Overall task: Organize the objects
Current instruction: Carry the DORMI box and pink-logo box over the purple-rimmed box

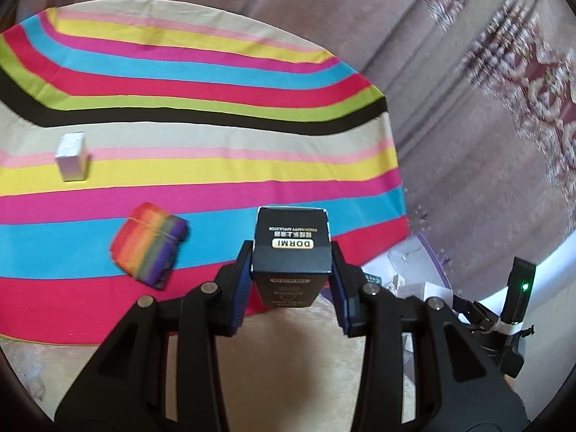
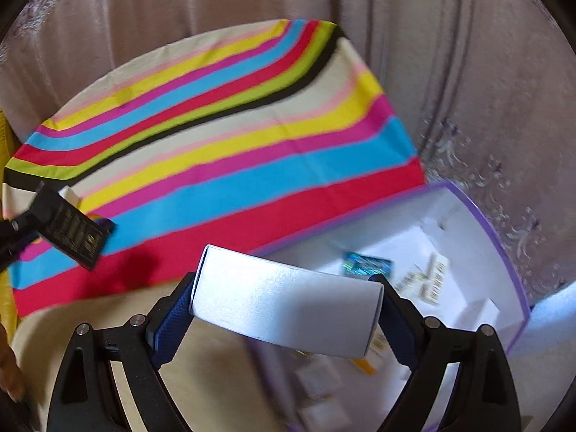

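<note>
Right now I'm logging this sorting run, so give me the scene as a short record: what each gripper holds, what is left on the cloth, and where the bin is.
left gripper: shut on black DORMI box, held above the cloth's near edge
right gripper: shut on white box, held crosswise at the bin's near-left edge
striped cloth: holds small white box and rainbow pouch, apart from each other
purple-edged bin: beside the cloth's red edge, already holds several small items, blurred
surroundings: patterned brown fabric behind the cloth
</note>
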`<action>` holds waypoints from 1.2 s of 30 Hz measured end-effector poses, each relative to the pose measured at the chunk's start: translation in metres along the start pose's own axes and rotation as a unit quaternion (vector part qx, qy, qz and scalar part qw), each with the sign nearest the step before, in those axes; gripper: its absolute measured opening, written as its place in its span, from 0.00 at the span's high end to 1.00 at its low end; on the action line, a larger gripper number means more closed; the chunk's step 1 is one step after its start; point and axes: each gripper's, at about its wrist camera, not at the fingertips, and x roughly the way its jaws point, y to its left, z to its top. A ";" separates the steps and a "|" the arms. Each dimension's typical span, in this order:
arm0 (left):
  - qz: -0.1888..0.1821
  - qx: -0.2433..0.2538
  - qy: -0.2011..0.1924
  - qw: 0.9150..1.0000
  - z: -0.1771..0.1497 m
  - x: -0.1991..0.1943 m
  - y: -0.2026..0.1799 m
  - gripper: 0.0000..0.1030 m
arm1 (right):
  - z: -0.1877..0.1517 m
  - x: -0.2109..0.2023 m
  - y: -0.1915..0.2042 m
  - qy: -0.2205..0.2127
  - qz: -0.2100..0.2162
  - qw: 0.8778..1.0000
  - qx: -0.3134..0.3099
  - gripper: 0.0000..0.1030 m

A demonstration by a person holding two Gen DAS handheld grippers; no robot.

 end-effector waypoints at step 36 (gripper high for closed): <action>-0.051 0.106 0.084 0.990 -0.027 0.060 -0.126 0.58 | -0.091 0.025 -0.081 0.119 0.089 0.957 -0.247 0.04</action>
